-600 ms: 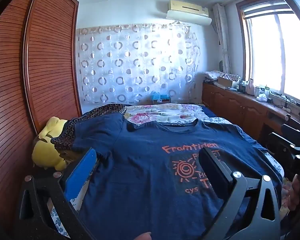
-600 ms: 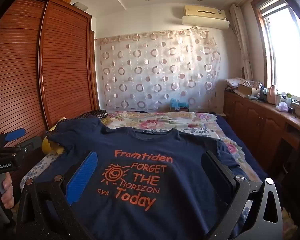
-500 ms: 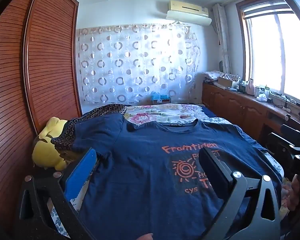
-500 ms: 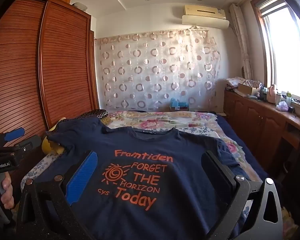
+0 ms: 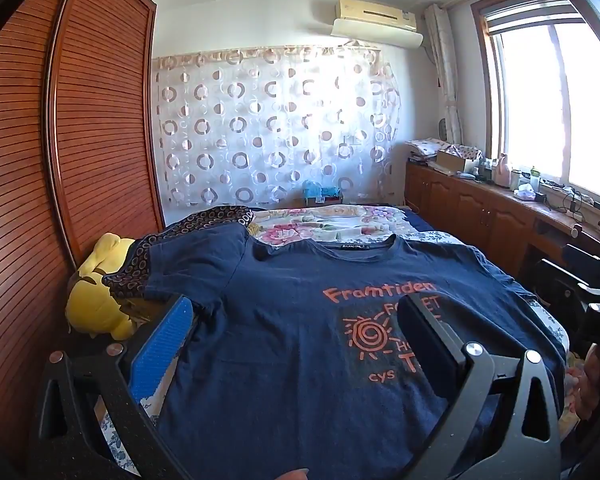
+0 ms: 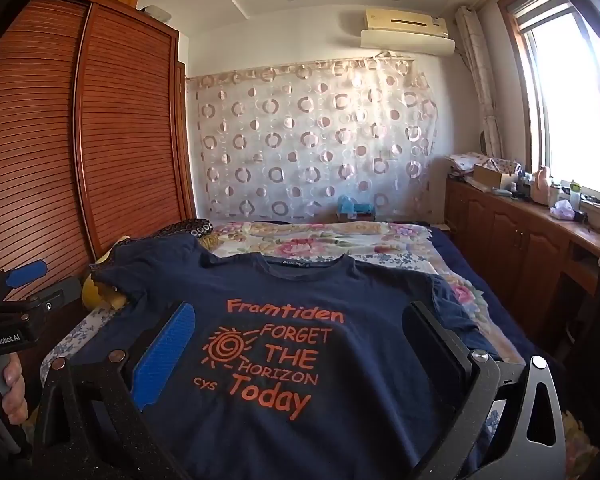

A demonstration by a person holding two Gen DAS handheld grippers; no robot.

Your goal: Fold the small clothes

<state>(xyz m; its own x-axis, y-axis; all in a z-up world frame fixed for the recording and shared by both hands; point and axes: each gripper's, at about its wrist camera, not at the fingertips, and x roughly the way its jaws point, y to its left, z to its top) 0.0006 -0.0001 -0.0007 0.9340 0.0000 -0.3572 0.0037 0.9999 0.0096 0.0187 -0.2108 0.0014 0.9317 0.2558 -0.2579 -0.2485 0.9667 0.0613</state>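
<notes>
A navy T-shirt (image 5: 284,320) with orange print lies spread flat, front up, on the bed, collar at the far side; it also shows in the right wrist view (image 6: 300,280). My left gripper (image 5: 296,312) is open and empty, held above the shirt's left half near the bottom hem. My right gripper (image 6: 300,316) is open and empty, above the shirt's print. The left gripper's body shows at the left edge of the right wrist view (image 6: 16,304); the right gripper's body shows at the right edge of the left wrist view (image 5: 592,292).
A yellow plush toy (image 5: 96,300) and a dark patterned cloth (image 5: 204,220) lie at the bed's left. A floral bedsheet (image 6: 324,240) covers the far bed. A wooden wardrobe (image 5: 92,128) stands left; a cluttered wooden counter (image 6: 540,216) runs along the right under the window.
</notes>
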